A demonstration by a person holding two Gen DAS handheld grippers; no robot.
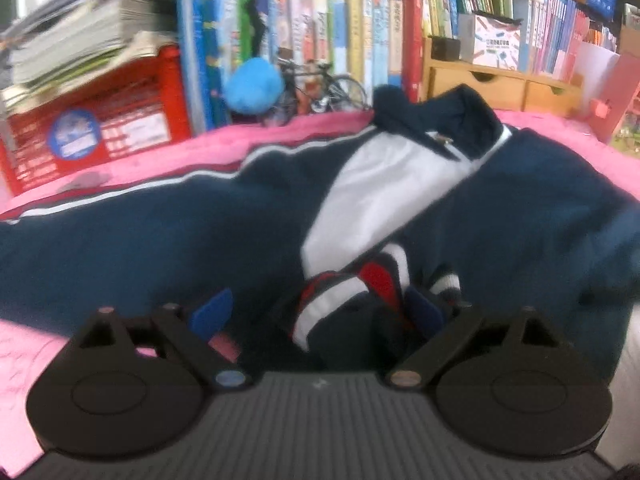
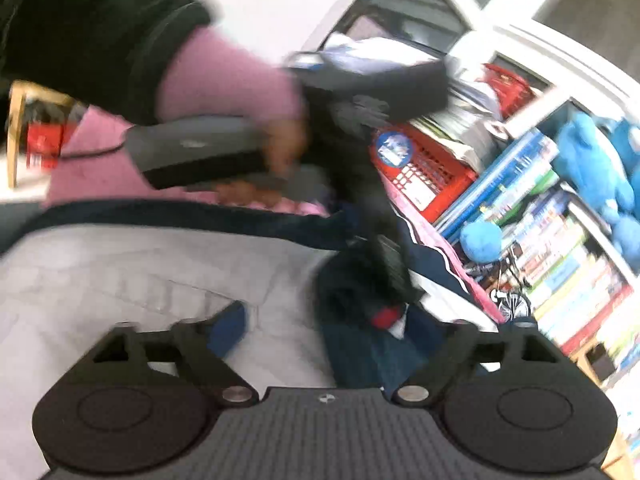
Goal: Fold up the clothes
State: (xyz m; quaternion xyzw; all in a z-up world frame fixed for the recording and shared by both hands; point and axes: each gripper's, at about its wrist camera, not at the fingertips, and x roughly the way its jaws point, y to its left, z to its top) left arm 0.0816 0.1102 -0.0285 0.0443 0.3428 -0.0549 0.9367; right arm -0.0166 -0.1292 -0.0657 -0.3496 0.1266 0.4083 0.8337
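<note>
A navy jacket (image 1: 140,240) with a white lining panel (image 1: 380,188) and red-white striped cuffs (image 1: 360,288) lies spread on a pink cover (image 1: 152,152). My left gripper (image 1: 320,316) sits low at the jacket's near hem, its blue fingers (image 1: 212,312) wide apart with the bunched cuff and hem between them. My right gripper (image 2: 340,328) hovers over the jacket (image 2: 380,344), its fingers (image 2: 228,328) spread open, cloth between them. The right wrist view also shows the left gripper's body (image 2: 200,156) in a hand, reaching down to the jacket.
A bookshelf (image 1: 360,40) full of books stands behind the pink cover, with a red crate (image 1: 100,128) at the left, a blue plush (image 1: 256,84), a small bicycle model (image 1: 320,88) and wooden drawers (image 1: 500,84). Grey cloth (image 2: 120,272) lies at the near left in the right wrist view.
</note>
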